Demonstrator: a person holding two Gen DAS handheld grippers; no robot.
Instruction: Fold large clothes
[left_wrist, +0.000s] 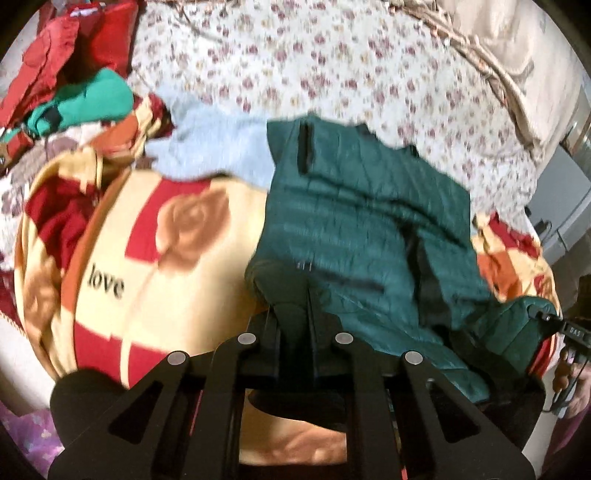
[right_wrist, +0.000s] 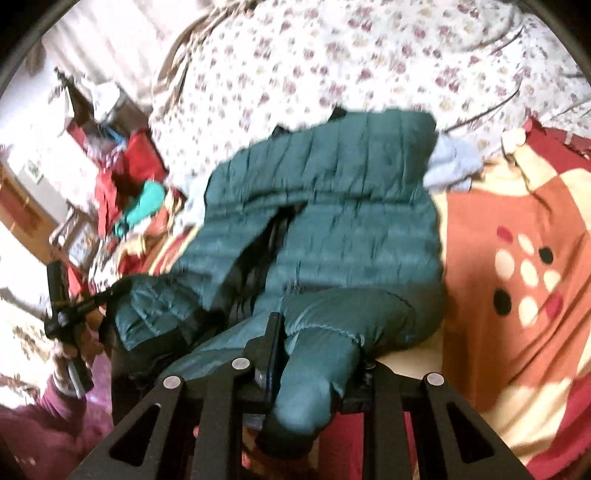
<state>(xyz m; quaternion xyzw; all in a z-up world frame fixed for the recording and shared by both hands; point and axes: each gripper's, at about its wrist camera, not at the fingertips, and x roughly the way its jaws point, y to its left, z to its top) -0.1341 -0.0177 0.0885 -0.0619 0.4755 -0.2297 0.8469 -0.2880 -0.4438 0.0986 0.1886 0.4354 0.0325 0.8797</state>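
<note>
Left wrist view first: the left gripper (left_wrist: 308, 295) has its jaws pinched nearly together on the near hem of the green jacket (left_wrist: 354, 214), a fold of padded cloth bunched between them. Over in the right wrist view, the right gripper (right_wrist: 295, 332) is clamped too, a thick roll of the same jacket's near edge swallowed between its jaws, so both near corners are in hand. At the far right edge of the left view the other gripper and the hand on its handle are in sight, with a corner of jacket hanging from it.

Moving outward, the jacket lies spread lengthwise away from the grippers, front up, its dark zip running up the middle, resting on the patterned blanket (left_wrist: 155, 266) with the roses and the word "love". Its far end, the collar, reaches the flowered bedsheet (left_wrist: 332, 66). Both sleeves are hard to pick out in the blur, so I can't say whether they are tucked in.

Just beyond the jacket's far left corner sits a pale blue garment (left_wrist: 218, 147), and farther left a heap of clothes (left_wrist: 74, 88), red and bright green, not folded.

So where are we? Early going, by my reading. The jacket is laid out and gripped, but no crease shows yet: carrying the near hem over toward the collar looks like the fold to come, and the heap at the far left remains after that.
</note>
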